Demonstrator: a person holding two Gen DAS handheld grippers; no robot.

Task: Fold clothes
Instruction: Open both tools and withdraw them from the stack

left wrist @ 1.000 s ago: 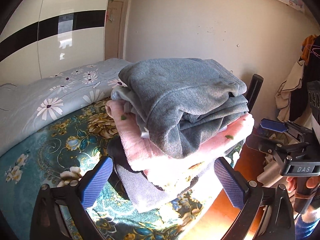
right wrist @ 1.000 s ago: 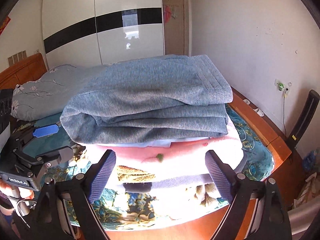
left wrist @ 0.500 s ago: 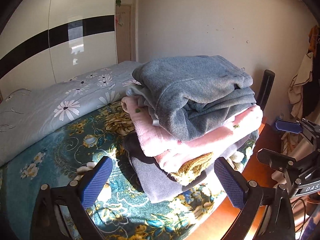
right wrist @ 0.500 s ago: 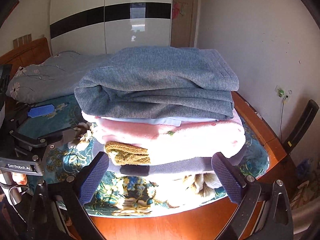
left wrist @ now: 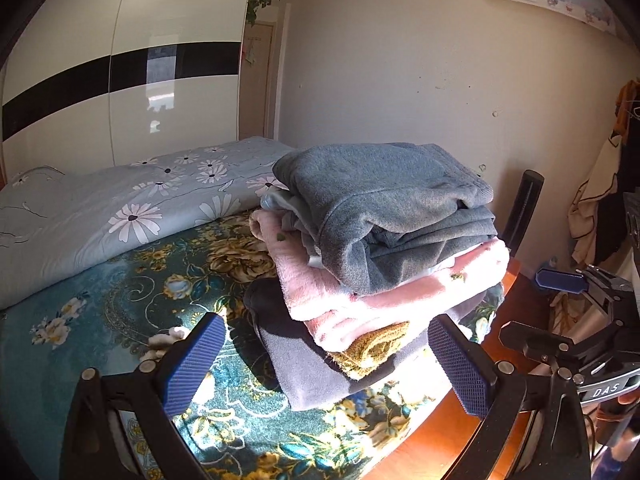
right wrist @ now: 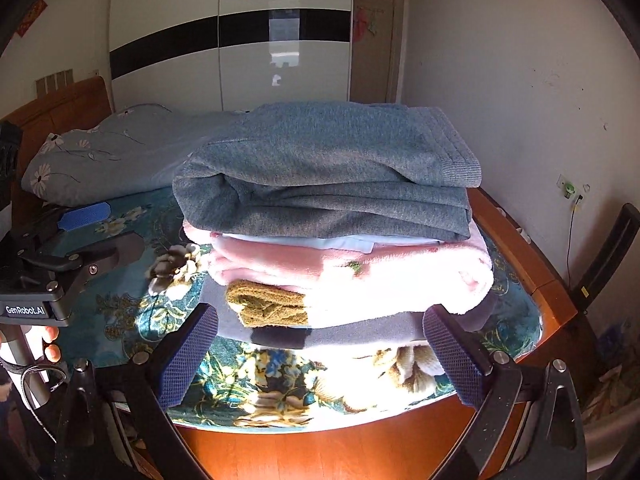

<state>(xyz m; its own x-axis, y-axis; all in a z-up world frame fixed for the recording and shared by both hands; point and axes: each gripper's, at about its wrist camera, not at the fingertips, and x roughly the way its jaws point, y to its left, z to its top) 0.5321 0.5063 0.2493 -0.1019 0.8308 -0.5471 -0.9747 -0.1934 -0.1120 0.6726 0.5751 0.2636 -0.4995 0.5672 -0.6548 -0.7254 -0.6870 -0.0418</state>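
A stack of folded clothes sits at the foot corner of the bed. On top lies a grey-blue sweater (left wrist: 384, 208) (right wrist: 328, 172). Under it are a pale blue piece, a pink fleece (left wrist: 400, 296) (right wrist: 360, 272), an ochre knit (right wrist: 268, 306) and a grey-purple garment (left wrist: 304, 364). My left gripper (left wrist: 328, 364) is open and empty, a short way back from the stack. My right gripper (right wrist: 320, 356) is open and empty, in front of the stack's lower edge. Each gripper shows in the other's view: the right one (left wrist: 568, 312), the left one (right wrist: 72, 240).
The bed has a teal floral cover (left wrist: 120, 304) and a wooden frame (right wrist: 536, 280). A pale blue daisy quilt (left wrist: 120, 208) lies at the head end. A dark chair back (left wrist: 524, 208) stands by the wall. Clothes hang at the right (left wrist: 600, 200). A wardrobe (right wrist: 240, 52) stands behind.
Both grippers have drawn back from the stack, which now looks smaller and farther. Both stay open and empty. The stack has not moved.
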